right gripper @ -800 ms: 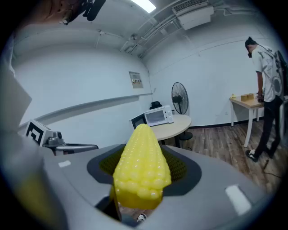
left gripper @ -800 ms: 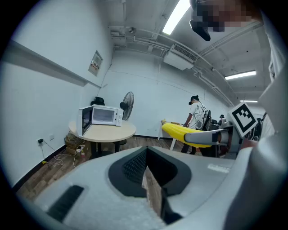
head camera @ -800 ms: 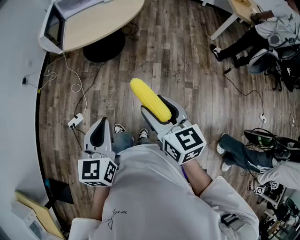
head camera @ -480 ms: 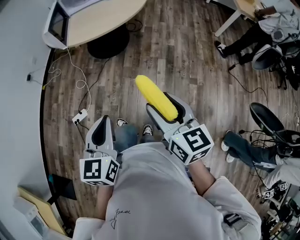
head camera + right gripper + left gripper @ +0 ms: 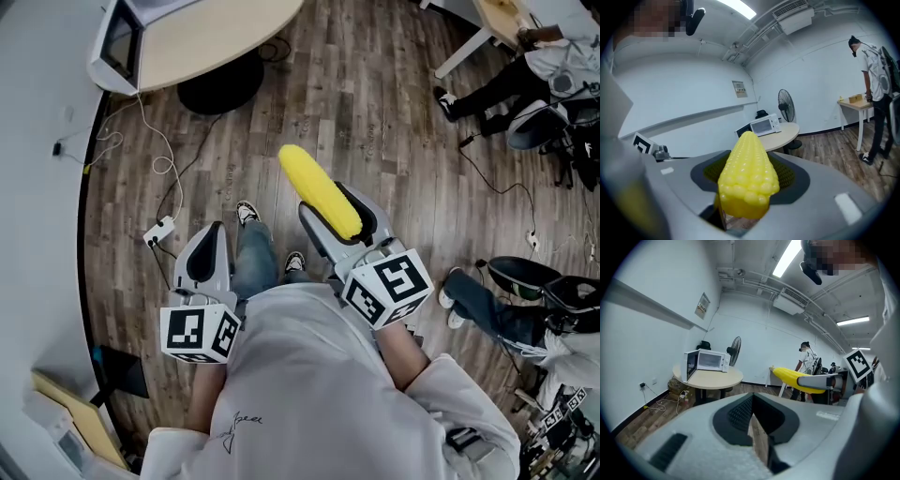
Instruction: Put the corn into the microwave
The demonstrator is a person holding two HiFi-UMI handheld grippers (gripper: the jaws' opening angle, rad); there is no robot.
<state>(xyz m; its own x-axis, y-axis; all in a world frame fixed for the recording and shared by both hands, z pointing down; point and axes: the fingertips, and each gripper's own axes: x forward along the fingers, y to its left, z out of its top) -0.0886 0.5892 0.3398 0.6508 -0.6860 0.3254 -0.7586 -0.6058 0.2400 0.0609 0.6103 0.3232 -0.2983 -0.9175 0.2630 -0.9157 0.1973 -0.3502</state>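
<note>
**Corn sits in the right gripper, microwave far ahead**

Corn (image 5: 321,192), bright yellow, is held between the two jaws of the right gripper (image 5: 339,217). The jaws stand wide and press on its fat end. Its pointy tip sticks out in front of the gripper, up in the air over the wood floor (image 5: 375,103). The microwave (image 5: 765,125) is well ahead of this gripper, on a round table (image 5: 787,136). The left gripper (image 5: 208,255) is near the right one, on its left side. Its jaws are pressed together and hold nothing.
</note>
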